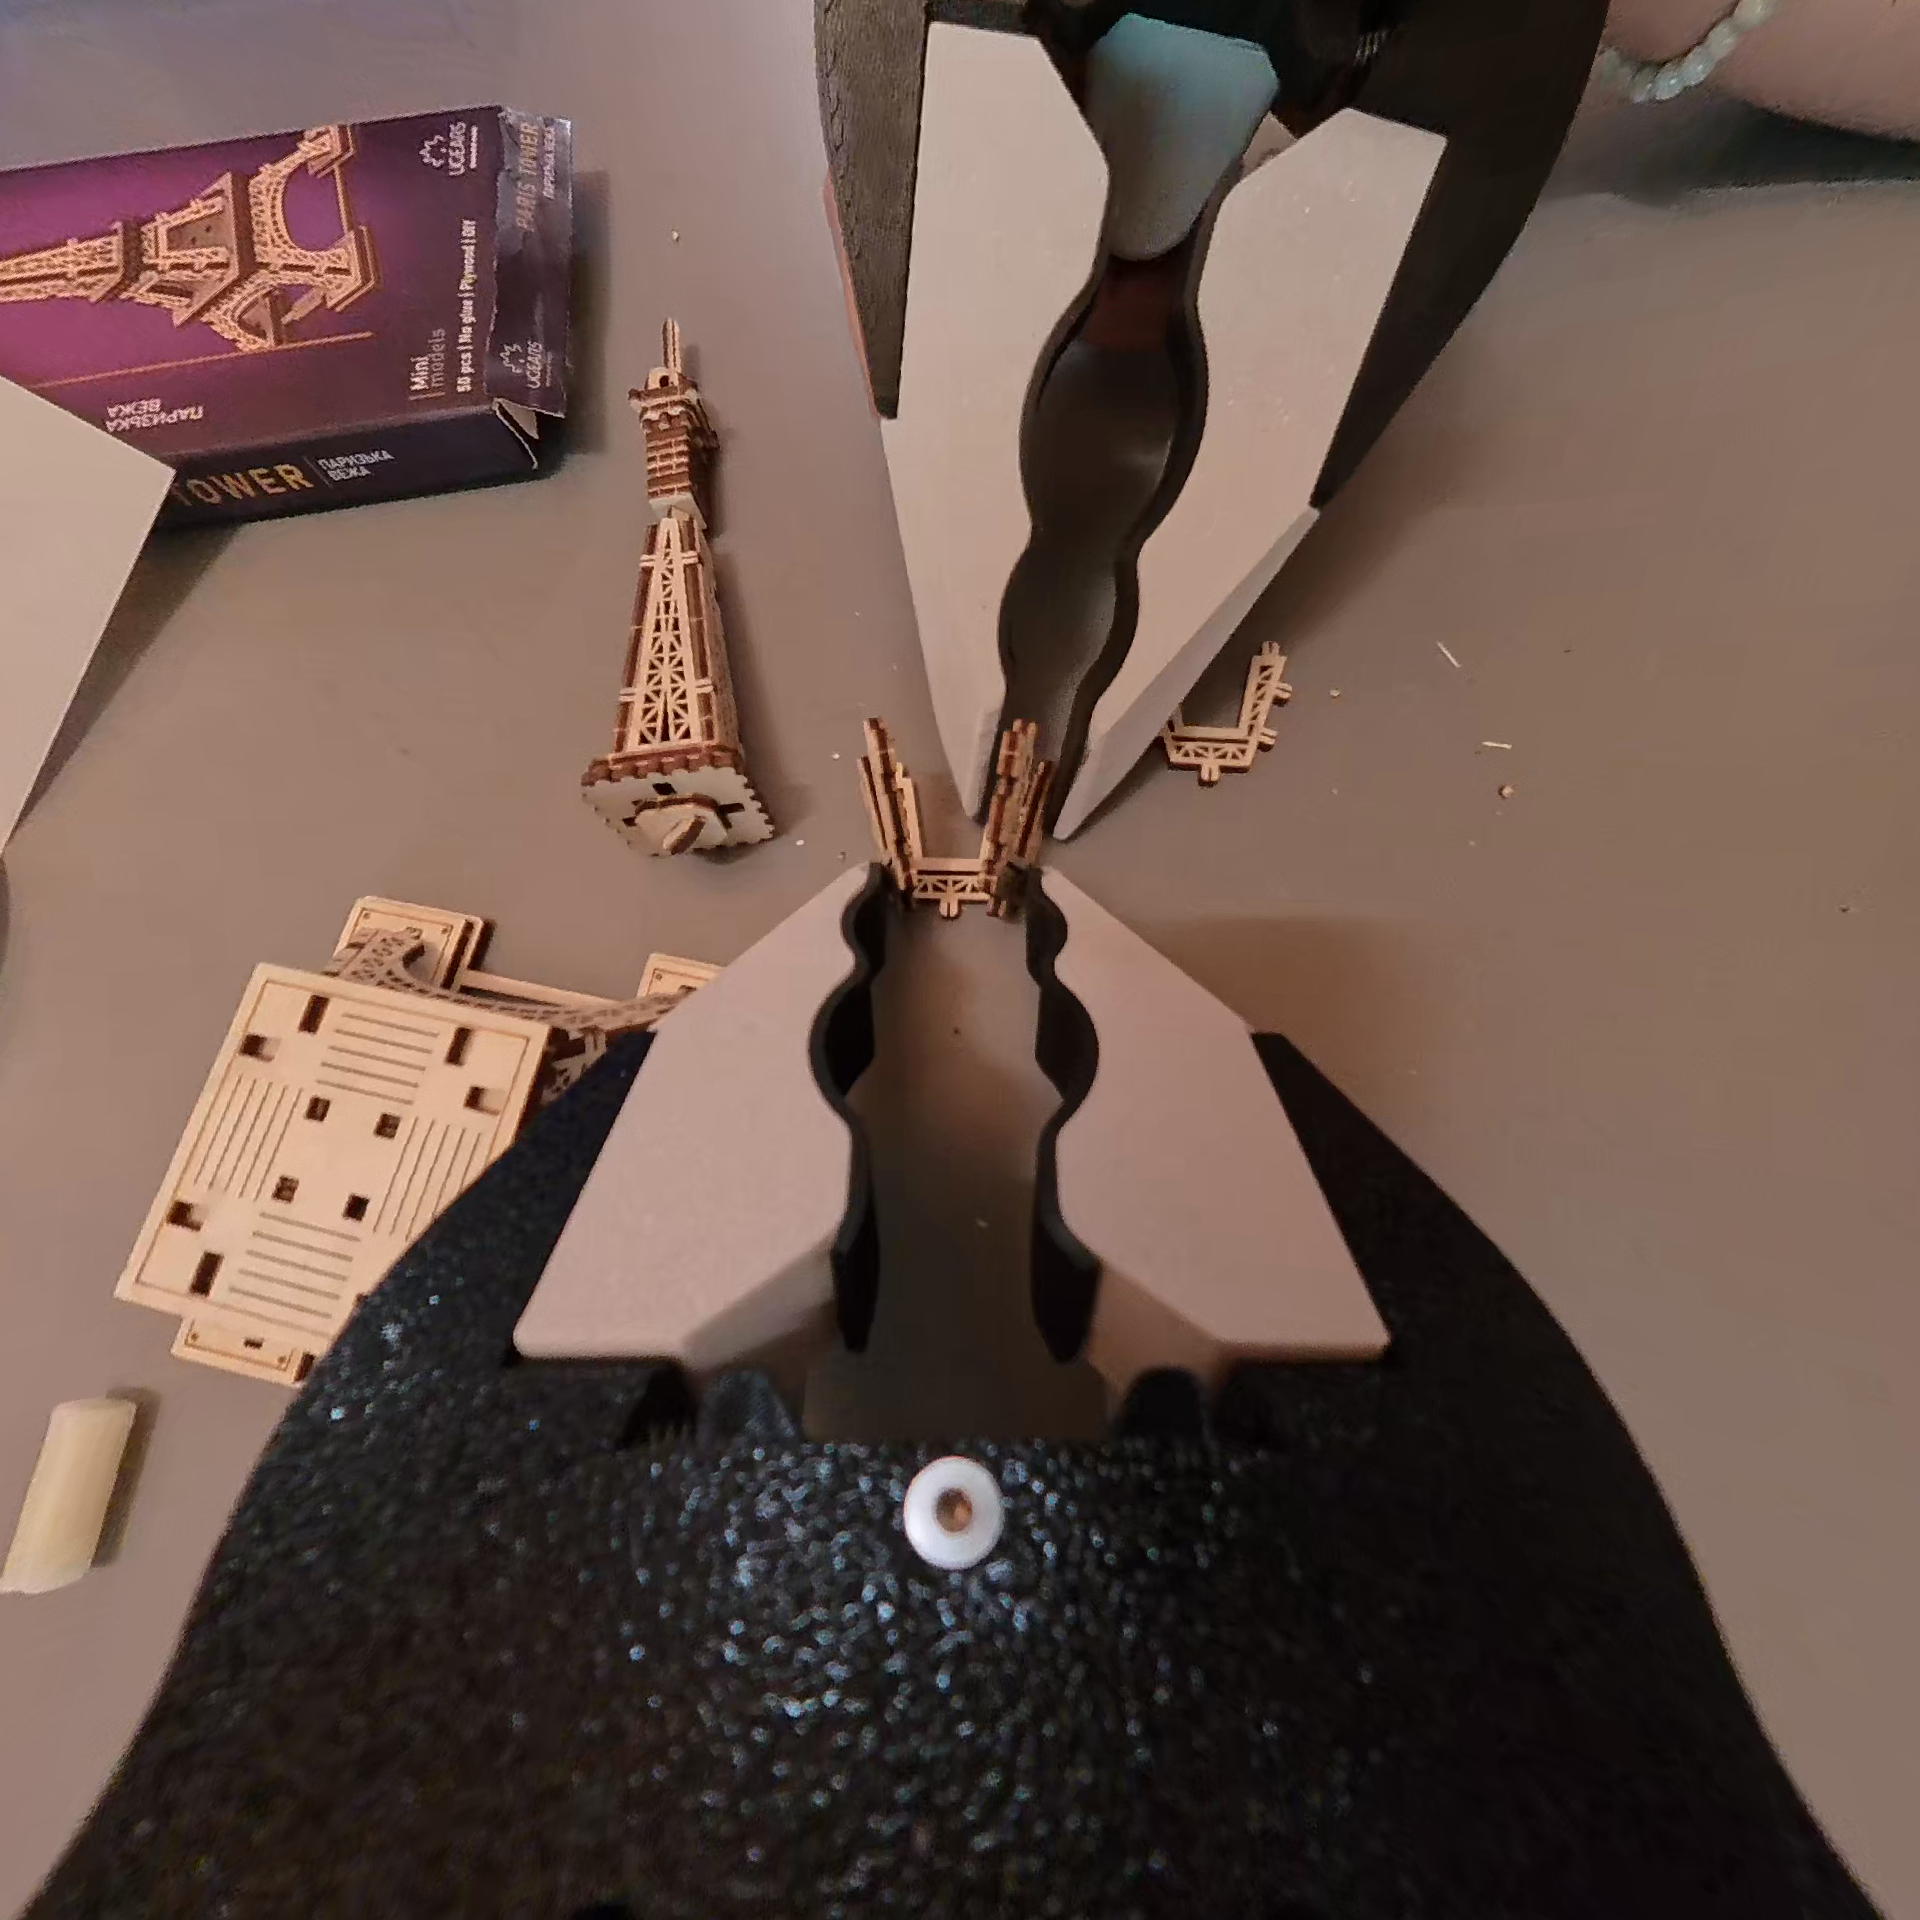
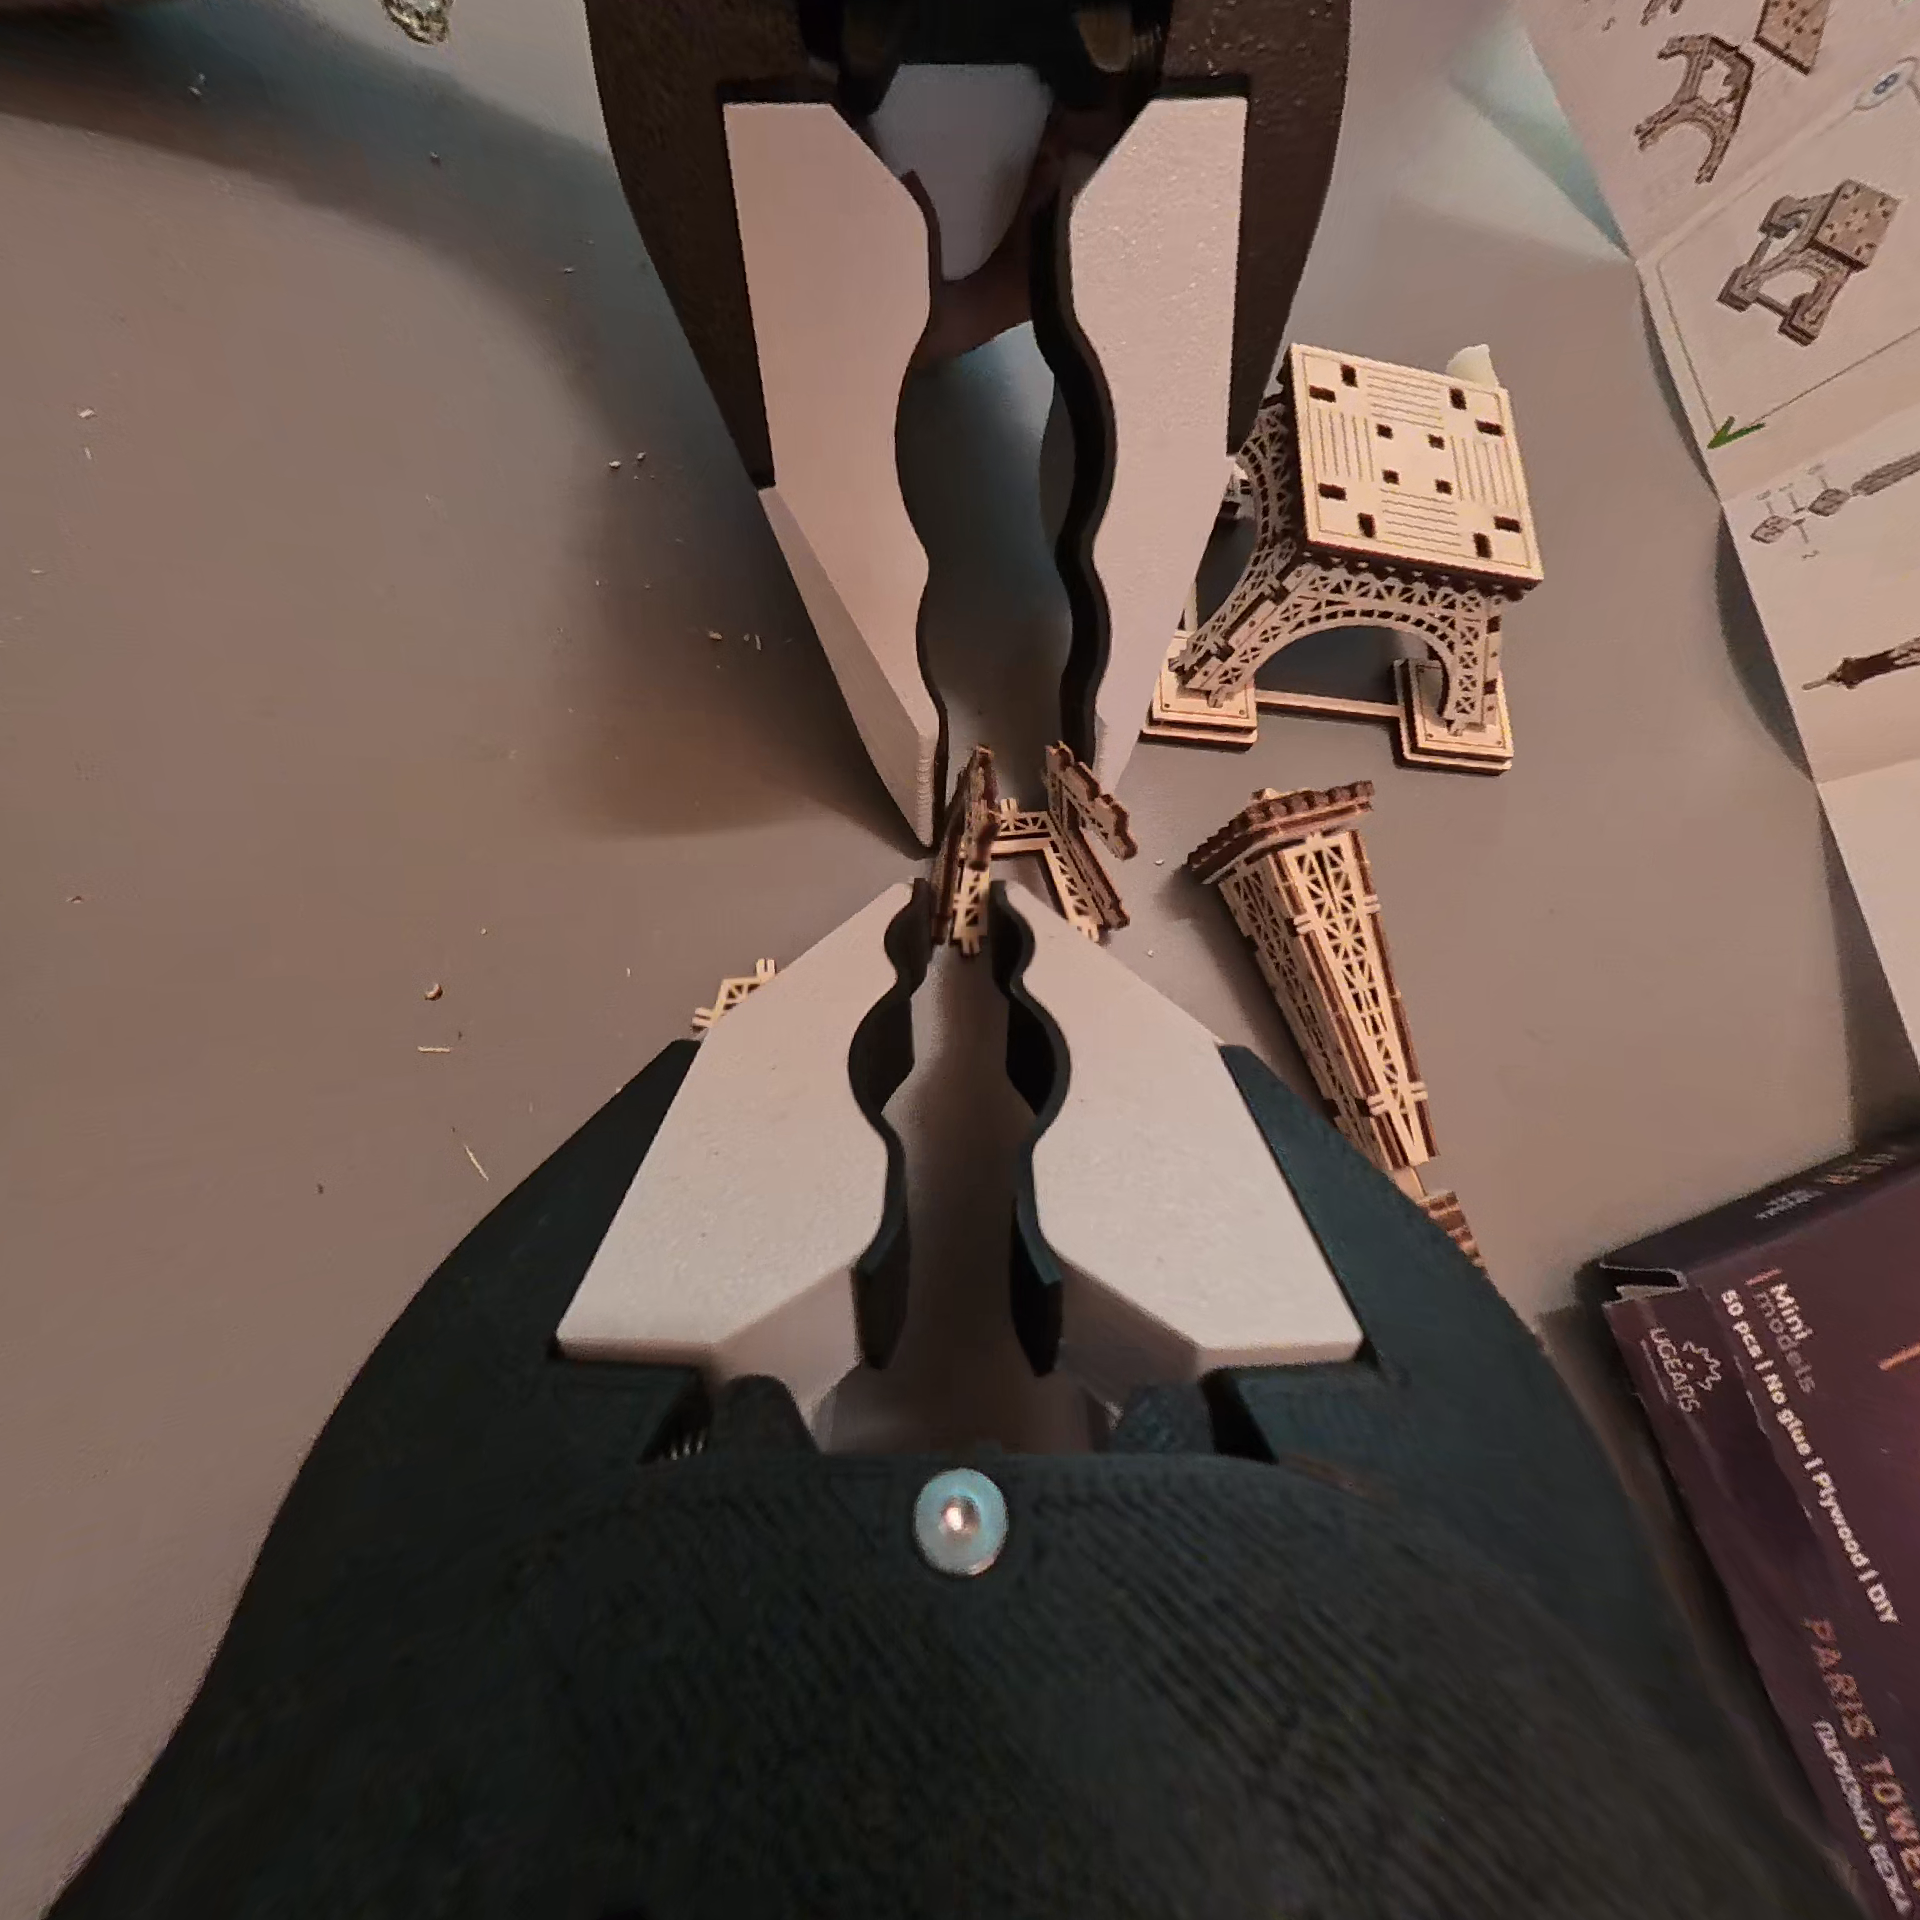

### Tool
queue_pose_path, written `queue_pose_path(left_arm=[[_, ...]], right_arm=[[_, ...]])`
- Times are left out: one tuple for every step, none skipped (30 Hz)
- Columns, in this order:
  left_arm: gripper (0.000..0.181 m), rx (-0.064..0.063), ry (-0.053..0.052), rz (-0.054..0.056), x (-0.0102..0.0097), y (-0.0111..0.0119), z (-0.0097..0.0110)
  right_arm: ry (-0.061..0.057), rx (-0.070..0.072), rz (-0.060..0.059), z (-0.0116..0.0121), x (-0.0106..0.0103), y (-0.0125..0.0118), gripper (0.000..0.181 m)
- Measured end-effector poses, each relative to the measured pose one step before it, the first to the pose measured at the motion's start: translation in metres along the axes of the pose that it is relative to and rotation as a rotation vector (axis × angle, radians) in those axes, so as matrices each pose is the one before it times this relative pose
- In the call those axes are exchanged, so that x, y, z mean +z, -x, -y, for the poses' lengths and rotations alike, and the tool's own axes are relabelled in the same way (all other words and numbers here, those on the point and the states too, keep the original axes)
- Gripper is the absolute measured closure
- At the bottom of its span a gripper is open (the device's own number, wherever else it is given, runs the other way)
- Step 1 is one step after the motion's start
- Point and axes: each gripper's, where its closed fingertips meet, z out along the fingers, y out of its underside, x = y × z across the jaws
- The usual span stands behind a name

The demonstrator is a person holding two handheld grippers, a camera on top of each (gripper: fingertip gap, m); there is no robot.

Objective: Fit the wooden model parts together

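A small U-shaped wooden lattice frame [image 1: 951,885] is held between the two grippers just above the grey table. My left gripper [image 1: 956,883] is shut on the frame across its width. My right gripper [image 1: 1023,821] comes in from the far side, shut on the frame's right-hand lattice side piece [image 1: 1018,790]. In the right wrist view my right gripper [image 2: 961,899] pinches that side piece [image 2: 966,862], and the left gripper [image 2: 1013,800] faces it, holding the rest of the frame [image 2: 1081,842]. The two grippers' tips nearly touch.
On the table lie the tower's spire section [image 1: 675,634] [image 2: 1320,956], the arched base [image 1: 322,1143] [image 2: 1382,551], a loose lattice piece [image 1: 1231,717] [image 2: 738,992], the purple box [image 1: 260,312] [image 2: 1787,1507], an instruction sheet [image 2: 1787,312] and a pale cylinder [image 1: 73,1496]. Left and right tips are no more than a few centimetres apart. Between my left fingertips and the pale cylinder [image 1: 73,1496] there is roughly 15 cm.
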Motion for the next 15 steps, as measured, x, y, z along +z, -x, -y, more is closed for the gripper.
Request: queue_pose_path(left_arm=[[0.157, 0.0010, -0.0001, 0.0001, -0.00018, 0.00021, -0.00016], [0.157, 0.0019, -0.0003, 0.0008, -0.00024, 0.00030, -0.00033], [0.157, 0.0002, -0.0002, 0.0035, -0.00022, 0.00081, -0.00020], [0.157, -0.0039, 0.0002, 0.0027, -0.00029, 0.00092, -0.00032], [0.157, -0.0052, 0.0003, -0.0020, -0.00029, 0.00017, -0.00032], [0.157, -0.0027, 0.0000, -0.0014, -0.00058, 0.00008, -0.00054], [0.157, -0.0012, -0.0003, -0.0026, -0.00068, -0.00014, -0.00060], [0.157, -0.0007, -0.0004, -0.0030, -0.00054, -0.00045, -0.00059], [0.157, -0.0006, -0.0002, -0.0010, -0.00022, -0.00018, -0.00018], [0.157, -0.0014, 0.0003, 0.0006, -0.00002, -0.00001, -0.00004], [0.156, -0.0038, 0.0004, -0.0003, 0.00023, -0.00008, 0.00017], [0.156, -0.0030, 0.0001, -0.0019, 0.00014, -0.00010, 0.00011], [0.155, -0.0021, -0.0003, -0.0014, 0.00009, -0.00003, -0.00003], [0.155, -0.0013, -0.0002, -0.0007, 0.00004, 0.00003, 0.00005], [0.155, -0.0014, 0.0000, 0.0009, 0.00002, 0.00025, 0.00002]], right_arm=[[0.0006, 0.0019, 0.0015, 0.00033, 0.00051, -0.00007, 0.172], [0.0007, 0.0101, 0.0059, 0.00001, 0.00022, -0.00038, 0.173], [0.0016, 0.0145, 0.0038, -0.00023, 0.00024, -0.00094, 0.172], [0.0009, 0.0142, -0.0058, -0.00015, 0.00020, -0.00212, 0.170], [0.0000, 0.0069, -0.0061, -0.00002, -0.00006, -0.00145, 0.168], [0.0000, -0.0019, -0.0037, -0.00005, -0.00011, -0.00026, 0.169], [0.0000, -0.0028, -0.0023, 0.00006, 0.00001, -0.00003, 0.169], [-0.0001, 0.0008, -0.0009, 0.00004, 0.00005, -0.00016, 0.169], [0.0004, 0.0053, 0.0032, -0.00009, 0.00006, -0.00021, 0.169], [0.0006, 0.0081, 0.0069, -0.00008, 0.00013, -0.00002, 0.169], [0.0008, 0.0092, 0.0076, -0.00007, 0.00014, 0.00006, 0.169], [0.0005, 0.0075, 0.0060, -0.00008, 0.00007, -0.00011, 0.168], [0.0004, 0.0040, 0.0050, -0.00007, 0.00001, 0.00018, 0.169], [0.0004, 0.0021, 0.0035, -0.00006, 0.00014, 0.00025, 0.169], [0.0000, 0.0027, -0.0004, 0.00002, 0.00004, -0.00031, 0.169]])
